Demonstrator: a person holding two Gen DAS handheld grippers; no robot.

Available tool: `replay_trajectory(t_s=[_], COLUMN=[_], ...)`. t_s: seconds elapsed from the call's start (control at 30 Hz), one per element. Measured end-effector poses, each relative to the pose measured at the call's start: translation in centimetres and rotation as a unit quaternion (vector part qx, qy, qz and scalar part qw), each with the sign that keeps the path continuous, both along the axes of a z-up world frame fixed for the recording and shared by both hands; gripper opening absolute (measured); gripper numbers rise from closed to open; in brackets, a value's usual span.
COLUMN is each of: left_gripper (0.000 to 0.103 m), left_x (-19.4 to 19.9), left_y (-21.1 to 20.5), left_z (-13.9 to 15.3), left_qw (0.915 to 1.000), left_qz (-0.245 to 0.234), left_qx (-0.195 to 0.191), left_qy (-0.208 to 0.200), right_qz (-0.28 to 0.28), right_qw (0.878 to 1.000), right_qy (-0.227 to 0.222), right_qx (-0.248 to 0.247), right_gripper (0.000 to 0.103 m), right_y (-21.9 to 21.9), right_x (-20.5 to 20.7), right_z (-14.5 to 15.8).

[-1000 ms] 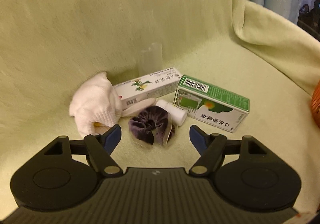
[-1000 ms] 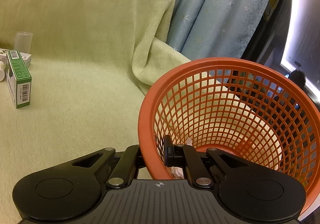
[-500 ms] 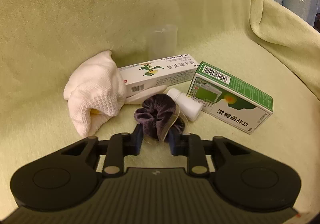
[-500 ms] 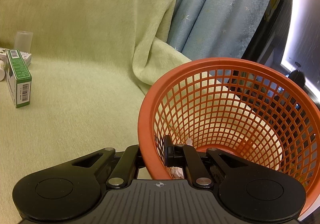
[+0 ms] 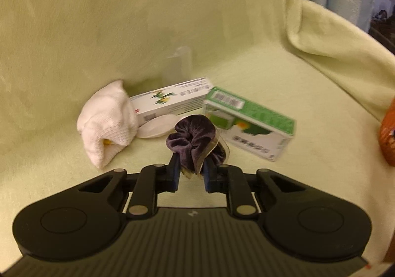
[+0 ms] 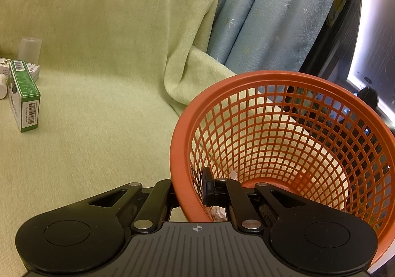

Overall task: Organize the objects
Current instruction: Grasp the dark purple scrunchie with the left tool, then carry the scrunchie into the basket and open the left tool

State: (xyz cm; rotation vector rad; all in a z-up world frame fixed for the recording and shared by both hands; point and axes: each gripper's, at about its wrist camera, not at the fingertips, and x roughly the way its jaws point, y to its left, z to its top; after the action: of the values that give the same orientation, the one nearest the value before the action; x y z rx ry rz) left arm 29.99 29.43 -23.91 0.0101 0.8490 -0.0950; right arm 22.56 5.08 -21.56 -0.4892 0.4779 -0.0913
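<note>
A dark purple velvet scrunchie (image 5: 195, 140) in a clear wrapper is pinched between the blue pads of my left gripper (image 5: 190, 173), which is shut on it and holds it just above the green blanket. Behind it lie a white knitted cloth (image 5: 108, 119), a white oval soap-like piece (image 5: 158, 126), a long white box (image 5: 172, 99) and a green and white box (image 5: 249, 124). My right gripper (image 6: 190, 190) is shut on the rim of the orange mesh basket (image 6: 291, 133). The green and white box (image 6: 23, 95) shows at the left edge there.
A translucent plastic cup (image 5: 179, 64) stands behind the boxes, seen too as a cup (image 6: 30, 49) in the right wrist view. The green blanket (image 6: 111, 54) rises into a backrest. Blue curtains (image 6: 266, 12) hang behind. A crumpled scrap (image 6: 218, 211) lies in the basket.
My left gripper closed from wide open onto the scrunchie and lifted it off the blanket, drawing back a little. The small white bottle is now hidden behind it. The right gripper and basket kept still.
</note>
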Motion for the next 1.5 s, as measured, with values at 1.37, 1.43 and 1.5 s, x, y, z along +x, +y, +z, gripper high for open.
replay_trajectory(t_s=[1.37,1.43,1.5], left_gripper=[0.039,0.040,0.040], left_x=[-1.1,-0.9,-0.3], left_y=[-27.1,-26.1,-24.4], left_z=[15.1,14.8,14.3], left_qw=[0.9142,0.9216,0.9328], left_qz=[-0.382,-0.365,-0.338], left_qx=[-0.098,-0.096,-0.087], left_qy=[-0.092,-0.090,-0.090], right_qz=[0.000,0.000,-0.001], right_qw=[1.000,1.000,1.000], right_qy=[-0.003,-0.003,-0.003], right_qx=[0.011,0.011,0.014], right_gripper=[0.003,0.003,0.003], right_y=[0.2,0.2,0.2], right_x=[-0.4,-0.3,-0.2], right_z=[0.2,0.2,0.3])
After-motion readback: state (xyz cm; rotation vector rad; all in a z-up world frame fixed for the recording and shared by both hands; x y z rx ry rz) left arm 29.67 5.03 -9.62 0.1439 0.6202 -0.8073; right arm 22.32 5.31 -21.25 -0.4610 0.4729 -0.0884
